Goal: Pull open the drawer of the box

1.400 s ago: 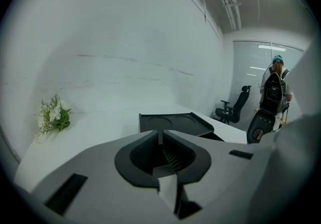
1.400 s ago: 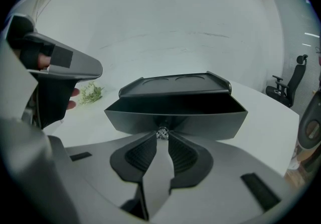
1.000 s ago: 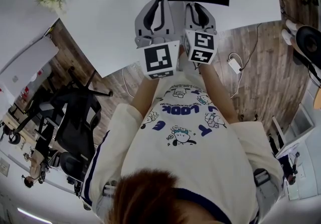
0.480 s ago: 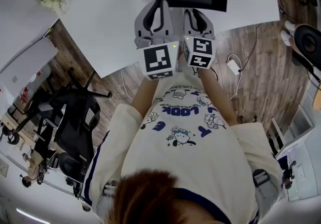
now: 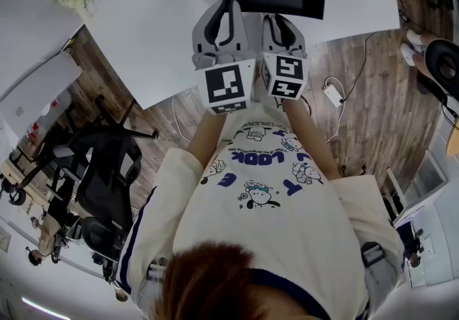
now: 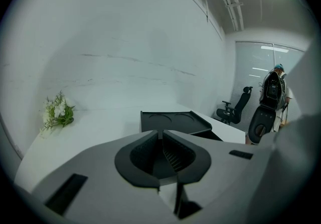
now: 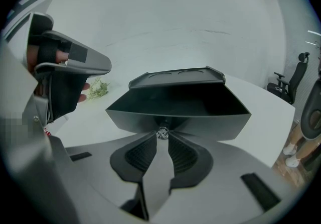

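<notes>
**Pulling at a small knob, the drawer comes within reach**

Gripping the small metal knob (image 7: 162, 132) on the front of the drawer (image 7: 200, 116), the right hand-held gripper (image 7: 162, 136) has its two jaws pinched tight on it. The drawer's dark inside shows below the top of the black box (image 7: 175, 76), so it appears to be drawn partway out. The box stands on the white table (image 5: 143, 24), straight ahead of the person. A small bunch of flowers (image 6: 57, 112) lies well apart from it, off to the left.

The left hand-held gripper (image 6: 161, 135) hangs just beside the right one, jaws pressed together on nothing. It is near the box but does not touch it.

The pull itself looks to be the step in hand, though the views do not show how much travel is left. The next move calls for a straight, level draw back toward the person, with the pinch kept firm, since the knob offers little to hold. Nothing braces the box, so it could slide along the table with the drawer.
</notes>
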Available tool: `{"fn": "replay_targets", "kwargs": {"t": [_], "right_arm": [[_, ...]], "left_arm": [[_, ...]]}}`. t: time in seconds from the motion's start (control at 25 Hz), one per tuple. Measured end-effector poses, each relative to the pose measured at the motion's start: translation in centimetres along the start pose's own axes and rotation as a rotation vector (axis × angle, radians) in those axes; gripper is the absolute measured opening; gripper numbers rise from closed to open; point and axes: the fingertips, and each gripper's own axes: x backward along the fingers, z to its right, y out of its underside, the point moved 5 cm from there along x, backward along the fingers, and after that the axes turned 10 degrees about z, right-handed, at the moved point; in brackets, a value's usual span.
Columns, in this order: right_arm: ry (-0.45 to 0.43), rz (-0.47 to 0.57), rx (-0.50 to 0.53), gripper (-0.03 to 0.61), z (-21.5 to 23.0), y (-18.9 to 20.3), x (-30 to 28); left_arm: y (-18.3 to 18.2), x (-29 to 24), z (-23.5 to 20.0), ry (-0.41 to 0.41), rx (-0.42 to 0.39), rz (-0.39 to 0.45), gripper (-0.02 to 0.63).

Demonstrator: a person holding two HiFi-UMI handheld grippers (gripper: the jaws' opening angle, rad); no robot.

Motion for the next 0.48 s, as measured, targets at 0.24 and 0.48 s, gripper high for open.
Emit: {"fn": "replay_targets", "kwargs": {"t": [0.24, 0.48], "right_arm": [[-0.007, -0.01, -0.016, 0.087, -0.29, 0.15, 0.5], [-0.011, -0.017, -0.011, 0.086, -0.41, 0.33, 0.82]], "left_arm": [[0.01, 0.06, 0.12, 0.002, -0.001, 0.001, 0.038], [-0.08, 0.05, 0.37, 0.009, 0.0, 0.002, 0.037]]}}
